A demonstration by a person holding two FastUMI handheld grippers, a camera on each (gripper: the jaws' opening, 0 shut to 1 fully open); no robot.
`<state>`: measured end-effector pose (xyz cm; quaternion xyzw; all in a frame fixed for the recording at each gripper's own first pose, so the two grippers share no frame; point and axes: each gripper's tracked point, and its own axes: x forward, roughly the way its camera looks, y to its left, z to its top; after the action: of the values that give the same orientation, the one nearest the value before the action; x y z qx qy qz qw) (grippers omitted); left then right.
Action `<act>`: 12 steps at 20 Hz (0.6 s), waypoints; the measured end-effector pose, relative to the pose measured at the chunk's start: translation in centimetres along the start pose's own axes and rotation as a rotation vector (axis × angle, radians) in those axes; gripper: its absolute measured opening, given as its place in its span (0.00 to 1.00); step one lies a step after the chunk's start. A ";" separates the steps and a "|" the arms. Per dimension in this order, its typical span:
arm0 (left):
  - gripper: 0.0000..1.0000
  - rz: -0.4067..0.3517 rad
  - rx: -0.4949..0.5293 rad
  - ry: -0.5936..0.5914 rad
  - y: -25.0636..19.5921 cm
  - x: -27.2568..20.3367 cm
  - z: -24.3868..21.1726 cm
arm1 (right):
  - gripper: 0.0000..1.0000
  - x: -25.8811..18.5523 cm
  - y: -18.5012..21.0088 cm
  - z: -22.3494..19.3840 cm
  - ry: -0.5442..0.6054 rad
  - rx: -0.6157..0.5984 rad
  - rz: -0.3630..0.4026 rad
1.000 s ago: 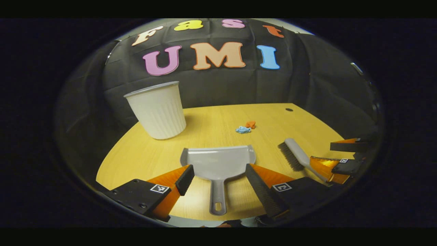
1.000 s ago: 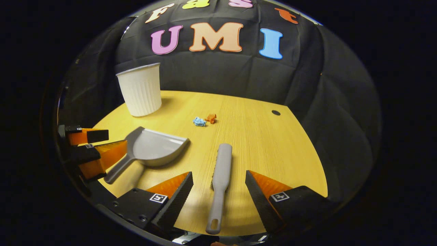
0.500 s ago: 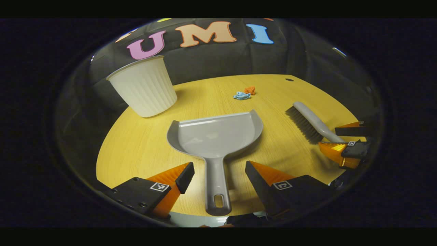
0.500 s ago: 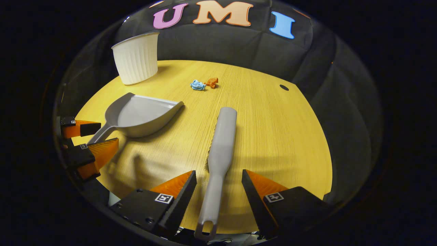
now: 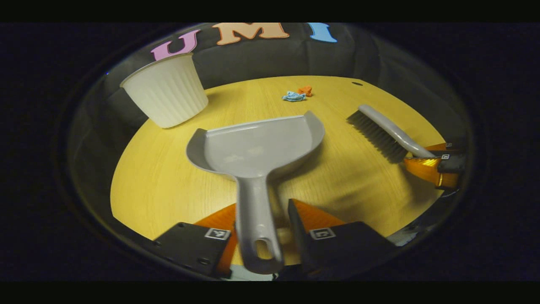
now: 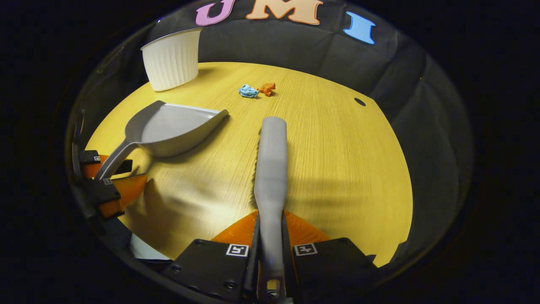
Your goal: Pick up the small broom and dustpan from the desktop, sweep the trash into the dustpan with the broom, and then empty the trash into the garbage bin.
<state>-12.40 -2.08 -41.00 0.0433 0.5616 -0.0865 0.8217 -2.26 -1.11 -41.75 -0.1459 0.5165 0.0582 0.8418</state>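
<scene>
The grey dustpan (image 5: 257, 145) points away from me in the left gripper view, its handle between the fingers of my left gripper (image 5: 261, 213), which is shut on it. The pan looks slightly raised at the handle end over its shadow. In the right gripper view the grey broom (image 6: 272, 152) runs straight ahead, bristles on its left side, and my right gripper (image 6: 270, 221) is shut on its handle. A blue scrap (image 6: 248, 91) and an orange scrap (image 6: 267, 88) of crumpled trash lie together farther back on the wooden desktop (image 6: 346, 169). The left gripper (image 6: 112, 173) shows at the left edge there.
A white ribbed garbage bin (image 5: 164, 97) stands at the back left of the desk, also seen as the bin (image 6: 171, 59) in the right gripper view. A small dark hole (image 6: 360, 101) marks the desktop at the back right. The right gripper (image 5: 434, 164) holds the broom (image 5: 382, 133) to the dustpan's right.
Both grippers moved forward and down over the handles and went from open to shut, the left on the dustpan handle, the right on the broom handle. The dustpan's handle end has tipped up.
</scene>
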 end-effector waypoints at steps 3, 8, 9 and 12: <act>0.33 -0.014 -0.043 -0.027 0.1 -0.2 0.8 | 0.21 -0.8 -1.1 0.9 -0.040 0.018 0.017; 0.32 -0.006 -0.059 -0.120 -0.2 -2.4 4.3 | 0.22 -2.9 -3.9 3.4 -0.131 -0.008 0.044; 0.31 0.005 -0.051 -0.124 -0.3 -3.2 4.9 | 0.19 -3.4 -4.7 3.9 -0.151 -0.014 0.050; 0.29 0.049 -0.006 -0.169 -0.9 -4.4 7.0 | 0.19 -4.0 -6.5 5.6 -0.193 -0.033 0.077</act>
<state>-7.75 -3.68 -34.32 0.0469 0.4892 -0.0681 0.8682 2.30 -5.35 -34.66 -0.1334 0.4372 0.1127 0.8822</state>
